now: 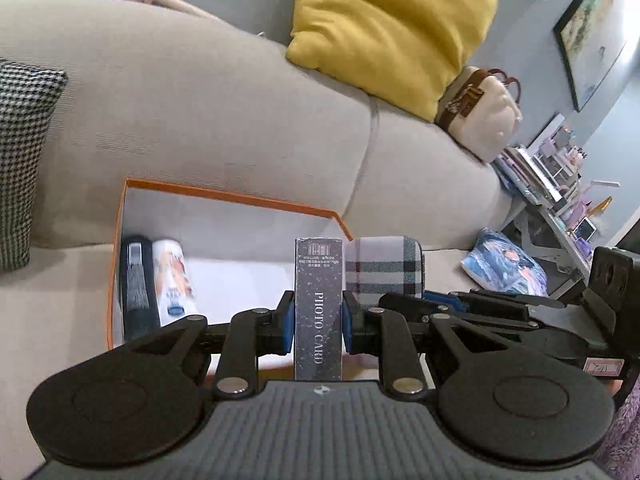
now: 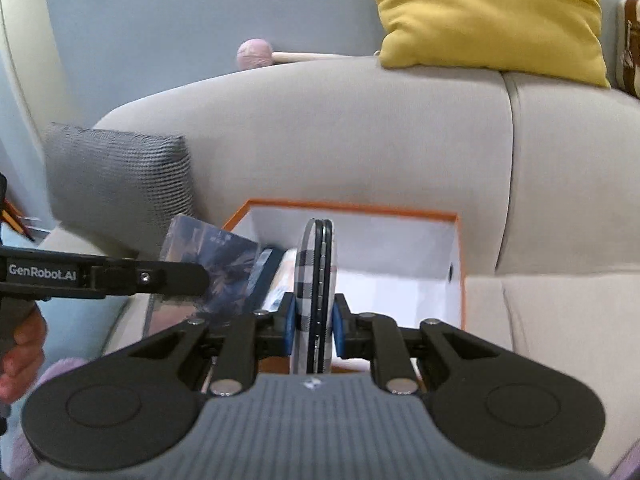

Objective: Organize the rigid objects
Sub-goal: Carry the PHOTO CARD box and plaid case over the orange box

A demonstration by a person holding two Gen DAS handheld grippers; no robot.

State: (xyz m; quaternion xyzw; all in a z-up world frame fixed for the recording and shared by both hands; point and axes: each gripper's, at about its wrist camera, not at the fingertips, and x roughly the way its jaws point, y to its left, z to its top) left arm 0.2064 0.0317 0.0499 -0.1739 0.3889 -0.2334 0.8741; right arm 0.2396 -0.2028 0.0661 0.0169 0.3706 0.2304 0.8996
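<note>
I am over a beige sofa, its seat carrying an orange box with white walls. A yellow cushion rests on the backrest, a houndstooth pillow at the far left, framed pictures on the grey wall. Inside the box, at its left, lie a dark packet and a white packet, side by side. My left gripper is level, jaws clenched on a dark card box lettered PHOTO CARD, held upright at the box's near right corner. My right gripper sits just beside it, jaws gripping a plaid case edge-on, above the box's near edge. The blue packet lies on the seat to the right.
</note>
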